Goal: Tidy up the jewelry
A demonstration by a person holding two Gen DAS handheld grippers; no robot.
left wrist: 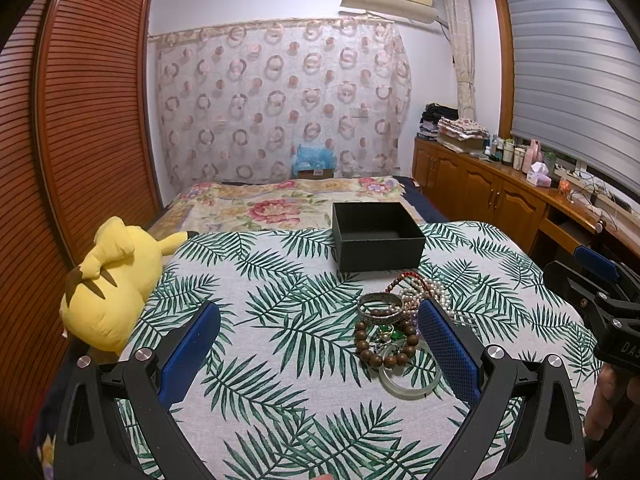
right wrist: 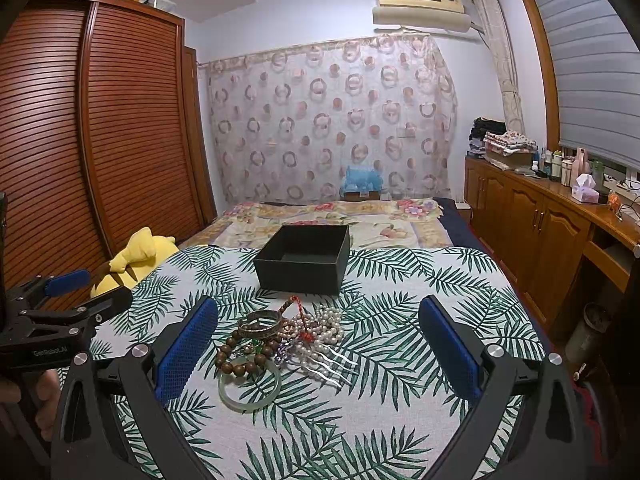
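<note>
**Jewelry heaped, box empty, both grippers spread wide**

A bed (right wrist: 320,420) under a palm-leaf cover carries everything. One yellow plush toy (left wrist: 112,280) lies at its left edge. One black open box (right wrist: 304,264) sits toward the far side, and what shows of its inside looks empty. Just in front of it lies the jewelry pile (right wrist: 280,340), apart from the box.

The left gripper (left wrist: 320,340) and the right gripper (right wrist: 318,340) each hover above the cover with fingers released and nothing between them.

In the pile, as far as can be counted: one pale green bangle (right wrist: 249,390) nearest the cameras, one brown wooden bead bracelet (right wrist: 236,354) overlapping it, one silver cuff (right wrist: 260,322), one tangle of pearl strands (right wrist: 324,326) whose strand count cannot be told, one red cord (right wrist: 298,312), one metal hair comb (right wrist: 332,364), and small green pieces too tiny to identify.

The risk, in my judgement, is the tangle: lifting one piece could drag pearls or cord along, scattering them. The smooth bangle may slip from the pads.
</note>
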